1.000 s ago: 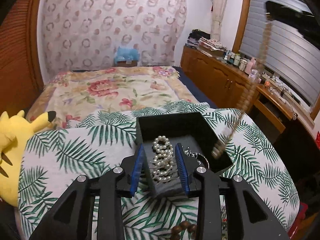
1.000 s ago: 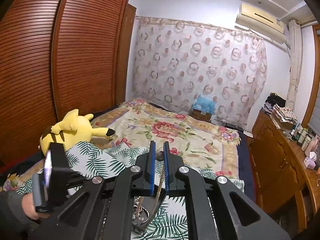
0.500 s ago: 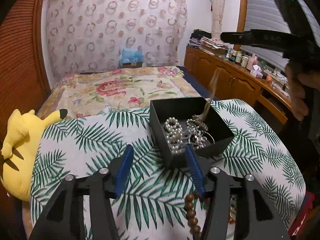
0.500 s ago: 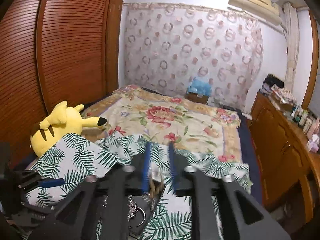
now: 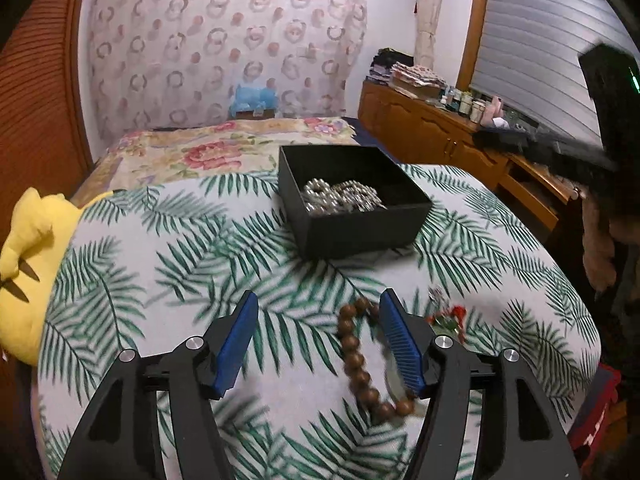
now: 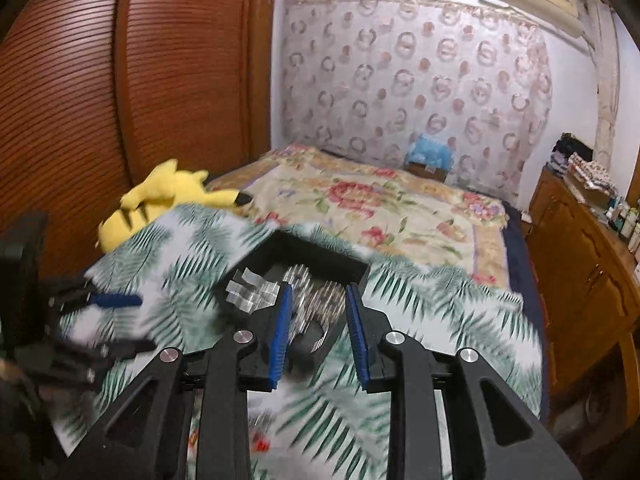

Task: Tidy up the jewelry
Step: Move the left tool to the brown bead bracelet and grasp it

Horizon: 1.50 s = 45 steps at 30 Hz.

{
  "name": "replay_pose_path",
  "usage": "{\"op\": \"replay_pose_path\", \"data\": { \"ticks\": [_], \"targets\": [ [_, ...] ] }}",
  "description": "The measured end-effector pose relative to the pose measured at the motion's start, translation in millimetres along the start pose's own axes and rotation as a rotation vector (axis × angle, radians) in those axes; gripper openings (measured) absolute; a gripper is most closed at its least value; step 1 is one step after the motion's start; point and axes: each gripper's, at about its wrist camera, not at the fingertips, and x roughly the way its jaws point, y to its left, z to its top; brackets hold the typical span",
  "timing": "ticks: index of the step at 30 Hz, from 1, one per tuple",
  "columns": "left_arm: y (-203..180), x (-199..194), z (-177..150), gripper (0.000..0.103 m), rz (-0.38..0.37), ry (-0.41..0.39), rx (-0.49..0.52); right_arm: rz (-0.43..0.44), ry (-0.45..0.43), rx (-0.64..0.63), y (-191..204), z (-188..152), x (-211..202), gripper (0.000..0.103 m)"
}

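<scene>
A black open box (image 5: 404,204) stands on the palm-leaf cloth and holds silver bead jewelry (image 5: 340,200). It also shows in the right wrist view (image 6: 360,270), blurred. My left gripper (image 5: 316,340) is open and empty, low over the cloth. A brown wooden bead bracelet (image 5: 356,356) lies between its fingers, near the right one. A small red and green trinket (image 5: 448,318) lies just right of it. My right gripper (image 6: 316,332) is open and empty, above the box's near edge. It shows in the left wrist view (image 5: 540,148) as a dark blurred shape at right.
A yellow plush toy (image 5: 24,272) lies at the cloth's left edge. A floral bedspread (image 6: 380,208) lies behind. A wooden dresser (image 5: 440,140) with bottles runs along the right wall. A wooden wardrobe (image 6: 100,100) stands at left.
My left gripper let go of the box, opened and pulled back toward the brown bracelet. My right gripper dropped the bead strand into the box, opened and drew away.
</scene>
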Motion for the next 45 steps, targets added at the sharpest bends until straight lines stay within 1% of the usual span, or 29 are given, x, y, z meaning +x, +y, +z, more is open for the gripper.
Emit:
{"op": "replay_pose_path", "data": {
  "ticks": [8,14,19,23,25,27,30,32,34,36,38,39,41,43,45],
  "targets": [
    [-20,-9,-19,0.063,0.003,0.009,0.025,0.049,0.032,0.046,25,-69,-21,0.03],
    [-38,-12,-26,0.063,-0.002,0.006,0.054,0.045,0.044,0.078,33,-106,-28,0.03],
    [-48,-6,-29,0.063,-0.004,0.027,0.077,0.052,0.056,0.112,31,-120,-29,0.03],
    [-56,2,-32,0.063,-0.017,0.05,0.095,0.034,0.075,0.108,35,-129,-26,0.03],
    [-60,5,-34,0.063,-0.014,0.061,0.108,0.033,0.084,0.115,35,-131,-24,0.033],
    [-63,8,-36,0.063,-0.014,0.072,0.117,0.04,0.081,0.128,36,-135,-23,0.043],
    [-68,13,-38,0.063,-0.009,0.089,0.132,0.039,0.085,0.119,39,-139,-20,0.046],
    [-69,16,-39,0.061,-0.006,0.099,0.141,0.036,0.094,0.115,40,-142,-17,0.046],
    [-70,18,-40,0.056,0.003,0.106,0.145,0.039,0.1,0.115,41,-145,-16,0.046],
    [-72,20,-42,0.055,0.012,0.109,0.153,0.027,0.082,0.094,44,-145,-19,0.046],
    [-75,21,-42,0.054,0.023,0.108,0.161,0.027,0.084,0.093,46,-145,-18,0.046],
    [-75,21,-42,0.05,0.026,0.11,0.162,0.028,0.086,0.085,48,-146,-17,0.046],
    [-76,22,-41,0.046,0.033,0.113,0.165,0.02,0.086,0.066,51,-146,-18,0.046],
    [-77,24,-42,0.039,0.033,0.122,0.17,0.022,0.086,0.055,53,-146,-18,0.046],
    [-78,27,-44,0.035,0.044,0.128,0.185,0.025,0.088,0.063,52,-146,-17,0.046]
  ]
}}
